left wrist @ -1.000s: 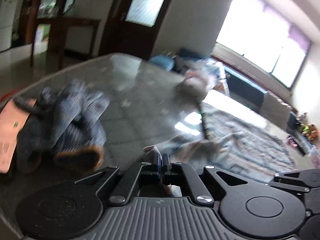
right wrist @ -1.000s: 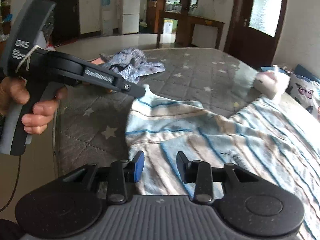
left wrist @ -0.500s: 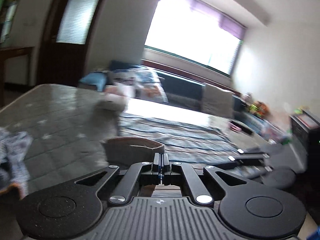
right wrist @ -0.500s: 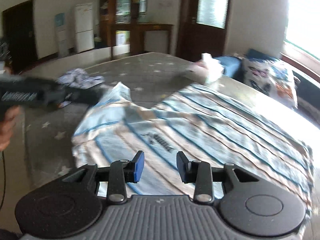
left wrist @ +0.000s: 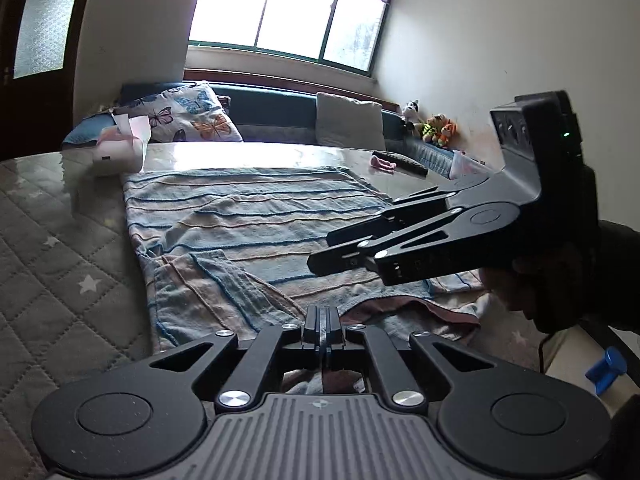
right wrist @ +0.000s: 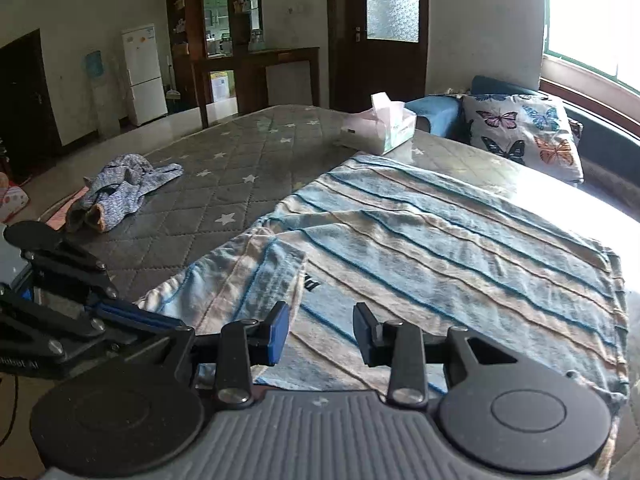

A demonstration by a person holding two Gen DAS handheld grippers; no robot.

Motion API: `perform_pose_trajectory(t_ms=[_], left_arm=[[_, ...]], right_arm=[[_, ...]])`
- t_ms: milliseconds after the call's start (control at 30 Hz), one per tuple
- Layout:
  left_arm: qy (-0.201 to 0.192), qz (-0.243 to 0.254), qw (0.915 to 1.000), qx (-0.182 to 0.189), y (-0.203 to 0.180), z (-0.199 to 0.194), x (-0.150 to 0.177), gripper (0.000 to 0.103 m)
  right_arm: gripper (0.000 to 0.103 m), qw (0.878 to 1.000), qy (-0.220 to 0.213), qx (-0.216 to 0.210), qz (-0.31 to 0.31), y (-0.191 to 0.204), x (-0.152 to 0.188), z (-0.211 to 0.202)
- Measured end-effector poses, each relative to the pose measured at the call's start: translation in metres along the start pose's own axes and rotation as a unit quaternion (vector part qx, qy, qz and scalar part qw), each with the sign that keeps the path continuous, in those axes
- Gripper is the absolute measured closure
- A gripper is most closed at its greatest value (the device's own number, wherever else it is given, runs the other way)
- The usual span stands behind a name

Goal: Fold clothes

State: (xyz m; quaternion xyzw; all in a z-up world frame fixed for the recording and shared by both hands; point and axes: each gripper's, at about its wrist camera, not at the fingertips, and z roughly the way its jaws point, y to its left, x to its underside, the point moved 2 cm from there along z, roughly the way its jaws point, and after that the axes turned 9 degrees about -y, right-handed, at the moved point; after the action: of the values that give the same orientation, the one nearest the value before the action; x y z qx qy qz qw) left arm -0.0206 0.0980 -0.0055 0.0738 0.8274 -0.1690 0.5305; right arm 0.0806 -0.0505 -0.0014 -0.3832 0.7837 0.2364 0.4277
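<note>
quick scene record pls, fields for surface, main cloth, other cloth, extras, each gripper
surface: grey star-quilted mattress
main cloth: striped blue towel, spread flat, near corner folded over
other cloth: crumpled blue-grey garment, apart from the towel
extras: tissue box; butterfly pillow
left gripper: shut at the towel's near edge
right gripper: open, nothing between fingers

I'm keeping the left gripper (left wrist: 322, 322) angled downward, its jaws starting to part from pressed-together. My right gripper (right wrist: 320, 330) is hovering with jaws apart, gripping nothing, angled downward too.
</note>
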Motion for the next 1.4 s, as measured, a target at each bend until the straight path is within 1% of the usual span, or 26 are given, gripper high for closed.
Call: perform_pose_trajectory(t_ms=[67, 133, 200, 267, 433, 533, 633, 767, 833, 967, 1100, 1233, 1400], left_arm=[[-0.007, 0.007, 0.9997, -0.02, 0.008, -0.008, -0.006, 0.1], [-0.008, 0.003, 0.9988, -0.047, 0.023, -0.008, -0.013, 0.1], [-0.002, -0.008, 0.9971, -0.075, 0.039, -0.003, -0.017, 0.1], [0.007, -0.017, 0.9952, -0.096, 0.053, 0.006, -0.02, 0.1], [0.029, -0.022, 0.9919, -0.122, 0.076, 0.031, -0.022, 0.1], [0.023, -0.016, 0.9932, -0.113, 0.078, 0.039, -0.031, 0.1], [0.029, -0.006, 0.9932, -0.112, 0.08, 0.054, -0.036, 0.1], [0.051, 0.015, 0.9902, -0.129, 0.089, 0.077, -0.03, 0.1], [0.056, 0.011, 0.9901, -0.128, 0.094, 0.08, -0.026, 0.1], [0.048, 0.013, 0.9906, -0.127, 0.09, 0.07, -0.029, 0.1], [0.038, 0.033, 0.9931, -0.106, 0.07, 0.051, -0.03, 0.099], [0.053, 0.066, 0.9928, -0.084, 0.046, 0.042, -0.014, 0.099], [0.071, 0.11, 0.9895, -0.062, 0.022, 0.03, 0.007, 0.099]], right_arm=[[0.068, 1.0, 0.001, -0.01, 0.001, 0.005, 0.0, 0.0], [0.068, 1.0, 0.004, -0.02, 0.002, 0.009, 0.001, 0.002], [0.068, 0.999, 0.008, -0.036, 0.0, 0.017, 0.003, 0.004], [0.068, 0.999, 0.012, -0.048, -0.006, 0.024, 0.005, 0.007], [0.07, 0.997, 0.028, -0.068, -0.016, 0.037, 0.012, 0.016], [0.07, 0.996, 0.044, -0.073, -0.017, 0.039, 0.018, 0.021], [0.07, 0.996, 0.047, -0.075, -0.017, 0.04, 0.02, 0.023], [0.07, 0.996, 0.045, -0.076, -0.011, 0.037, 0.019, 0.023], [0.07, 0.996, 0.046, -0.076, -0.008, 0.035, 0.02, 0.022], [0.07, 0.997, 0.039, -0.068, -0.003, 0.028, 0.019, 0.014], [0.071, 0.997, 0.038, -0.059, -0.006, 0.025, 0.02, 0.009], [0.073, 0.997, 0.049, -0.056, -0.018, 0.028, 0.026, 0.012], [0.073, 0.998, 0.037, -0.042, -0.021, 0.023, 0.024, -0.006]])
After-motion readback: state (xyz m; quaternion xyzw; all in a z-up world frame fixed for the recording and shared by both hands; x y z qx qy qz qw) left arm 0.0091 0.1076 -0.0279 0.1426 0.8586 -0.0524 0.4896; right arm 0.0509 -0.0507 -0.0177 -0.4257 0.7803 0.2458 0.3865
